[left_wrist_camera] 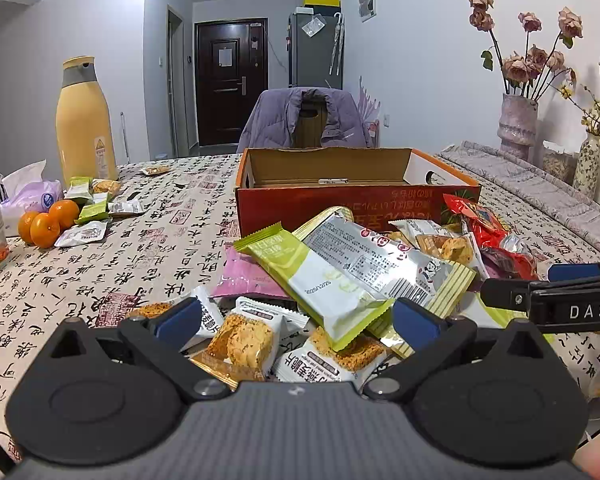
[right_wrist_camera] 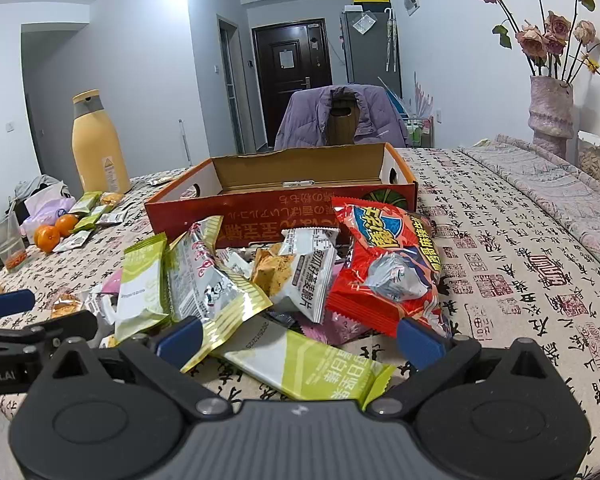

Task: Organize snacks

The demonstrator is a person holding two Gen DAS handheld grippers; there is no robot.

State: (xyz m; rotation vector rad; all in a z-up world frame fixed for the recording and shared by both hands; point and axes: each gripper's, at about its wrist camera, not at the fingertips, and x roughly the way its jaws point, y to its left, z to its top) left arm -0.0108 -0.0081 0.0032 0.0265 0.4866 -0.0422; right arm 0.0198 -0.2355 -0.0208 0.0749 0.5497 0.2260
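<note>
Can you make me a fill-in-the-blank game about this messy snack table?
1. The cardboard box behind the snack pile has ___ snacks inside it yet.
2. Both the left gripper and the right gripper have their jaws ___.
3. The big snack bag nearest the right gripper is ___ in color.
4. Next to the tall yellow bottle sit three ___.

Missing words: no; open; red; oranges

A loose heap of foil snack packets point(right_wrist_camera: 260, 280), green, silver, white and red, is piled against the near wall of an open, empty red-and-orange cardboard box point(right_wrist_camera: 284, 204), found at 12 o'clock.
</note>
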